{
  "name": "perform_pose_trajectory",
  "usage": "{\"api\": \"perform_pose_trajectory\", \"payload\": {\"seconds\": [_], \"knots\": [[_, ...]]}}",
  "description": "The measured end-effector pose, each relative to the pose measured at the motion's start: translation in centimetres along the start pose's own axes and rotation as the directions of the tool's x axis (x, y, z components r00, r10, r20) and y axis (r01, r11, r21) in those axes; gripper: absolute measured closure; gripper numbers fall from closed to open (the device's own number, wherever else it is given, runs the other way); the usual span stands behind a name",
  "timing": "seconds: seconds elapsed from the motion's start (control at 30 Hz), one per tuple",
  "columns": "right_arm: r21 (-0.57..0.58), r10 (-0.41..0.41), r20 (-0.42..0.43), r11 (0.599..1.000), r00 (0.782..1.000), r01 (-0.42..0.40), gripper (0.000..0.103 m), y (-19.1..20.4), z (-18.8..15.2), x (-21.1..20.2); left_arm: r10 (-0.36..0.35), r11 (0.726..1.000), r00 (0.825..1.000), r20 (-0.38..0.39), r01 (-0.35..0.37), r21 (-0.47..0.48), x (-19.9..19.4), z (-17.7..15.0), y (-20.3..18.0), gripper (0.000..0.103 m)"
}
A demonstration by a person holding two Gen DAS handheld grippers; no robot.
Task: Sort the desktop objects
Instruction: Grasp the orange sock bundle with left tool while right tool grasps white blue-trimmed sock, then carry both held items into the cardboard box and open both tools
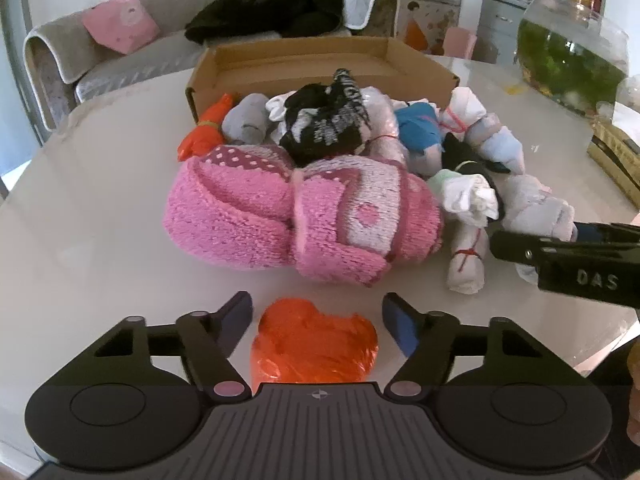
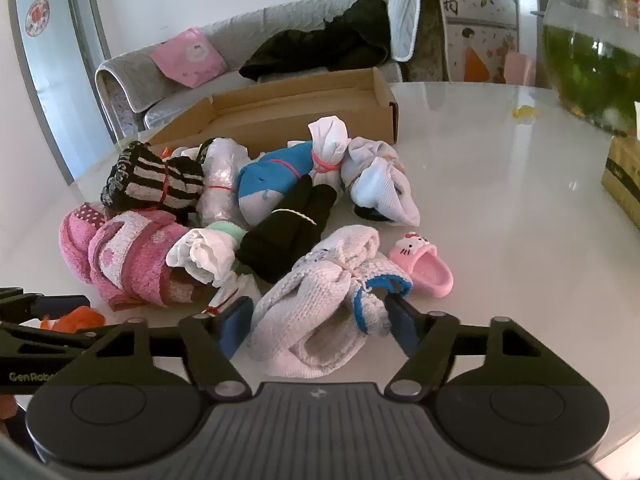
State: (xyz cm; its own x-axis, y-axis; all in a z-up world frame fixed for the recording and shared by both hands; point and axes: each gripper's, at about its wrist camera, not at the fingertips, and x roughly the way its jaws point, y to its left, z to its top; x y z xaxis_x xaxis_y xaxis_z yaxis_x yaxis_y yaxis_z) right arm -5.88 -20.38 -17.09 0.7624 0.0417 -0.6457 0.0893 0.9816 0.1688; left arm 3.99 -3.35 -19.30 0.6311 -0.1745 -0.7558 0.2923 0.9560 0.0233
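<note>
Two pickups are in hand. Left claw (image 1: 318,326) straddles a crinkled orange bundle (image 1: 314,344) on the glossy worktop (image 1: 100,240); pads stand just clear. Right claw (image 2: 318,326) presses a soft white knitted roll (image 2: 320,304). Next move, by judgement: clamp fully, lift, carry to the cardboard box (image 2: 280,108) behind the pile.

Bright daylight from my left; glare on the white table (image 2: 500,184), soft shadows. Heavy fisheye bending at edges, dark corners. Centre sharp, slight blur on fish bowl (image 1: 568,52).
</note>
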Motion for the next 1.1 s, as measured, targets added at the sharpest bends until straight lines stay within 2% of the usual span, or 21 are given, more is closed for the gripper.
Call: {"api": "perform_pose_trajectory", "payload": {"seconds": [0.27, 0.33, 0.4, 0.57, 0.73, 1.1], "knots": [[-0.006, 0.002, 0.019, 1.000, 1.000, -0.002, 0.054, -0.2, 0.2, 0.1, -0.011, 1.000, 1.000, 0.019, 0.011, 0.010, -0.3, -0.4, 0.0, 0.033], [-0.006, 0.012, 0.023, 1.000, 1.000, -0.012, 0.058, -0.3, 0.2, 0.0, -0.024, 1.000, 1.000, 0.019, 0.024, 0.011, -0.4, -0.4, 0.1, 0.043], [-0.011, 0.018, 0.025, 1.000, 1.000, -0.018, 0.060, -0.2, 0.1, 0.0, -0.029, 0.999, 0.999, 0.019, 0.029, 0.013, -0.5, -0.4, 0.1, 0.044], [-0.020, 0.021, 0.027, 1.000, 0.999, -0.021, 0.064, 0.0, 0.1, 0.1, -0.108, 0.994, 0.994, 0.024, 0.107, 0.012, -0.8, -0.5, 0.4, 0.047], [-0.026, 0.021, 0.026, 0.999, 0.999, -0.020, 0.065, 0.2, 0.1, 0.2, -0.060, 0.998, 0.998, 0.030, 0.059, 0.026, -0.9, -0.9, 0.1, 0.047], [-0.029, 0.027, 0.067, 0.999, 0.997, -0.025, 0.068, 0.2, 0.4, -0.7, -0.068, 0.998, 0.993, 0.099, 0.067, 0.013, -3.9, -0.6, 0.5, 0.048]]}}
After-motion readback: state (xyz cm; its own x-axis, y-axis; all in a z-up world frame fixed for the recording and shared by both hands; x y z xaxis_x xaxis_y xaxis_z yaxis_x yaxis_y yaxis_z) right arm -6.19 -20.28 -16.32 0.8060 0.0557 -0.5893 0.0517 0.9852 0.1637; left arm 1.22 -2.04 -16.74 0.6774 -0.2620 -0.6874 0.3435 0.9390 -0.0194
